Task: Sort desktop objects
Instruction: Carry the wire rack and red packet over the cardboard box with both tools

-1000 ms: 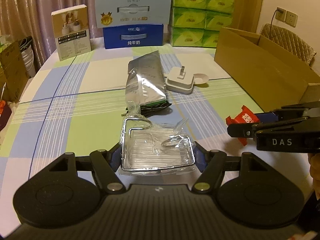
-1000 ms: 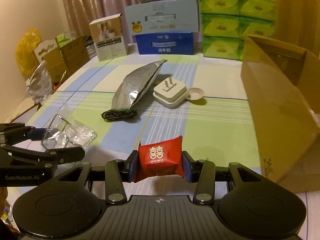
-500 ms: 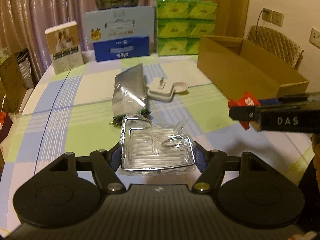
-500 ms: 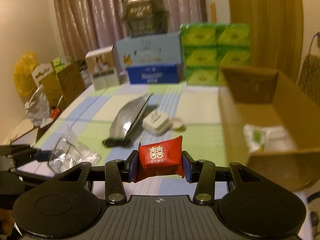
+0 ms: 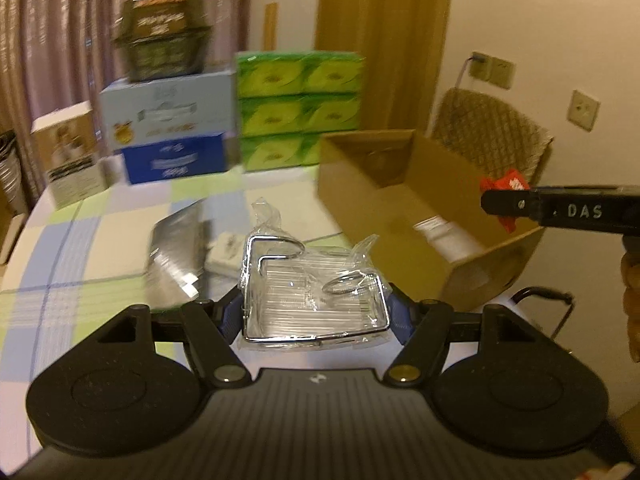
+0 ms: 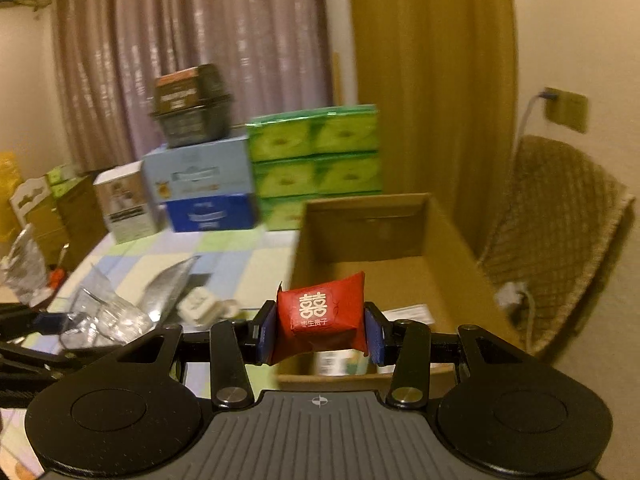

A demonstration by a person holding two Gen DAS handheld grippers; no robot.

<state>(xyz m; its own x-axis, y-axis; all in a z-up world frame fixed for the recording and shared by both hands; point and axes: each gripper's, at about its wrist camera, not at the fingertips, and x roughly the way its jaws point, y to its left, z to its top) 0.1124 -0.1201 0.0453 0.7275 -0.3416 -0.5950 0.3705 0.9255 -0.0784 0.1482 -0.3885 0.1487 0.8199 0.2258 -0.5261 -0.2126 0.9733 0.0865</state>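
Two grippers, each carrying one item clear of the checked tablecloth toward the open brown cardboard box (image 6: 400, 264) at the table's right edge.

Left gripper (image 5: 316, 312) pinches the chrome wire rack in clear plastic wrap (image 5: 314, 300) by its two side edges, so the rack lies roughly flat, long axis crosswise between the pads, its hooked wire end pointing away from the camera toward the table's far edge. Right gripper (image 6: 320, 324) is clamped on the red foil-wrapped candy with gold characters (image 6: 322, 316) by its ends, print upright, long axis across the jaws, in front of and above the box's near wall; likely held high to clear that wall before dropping in.
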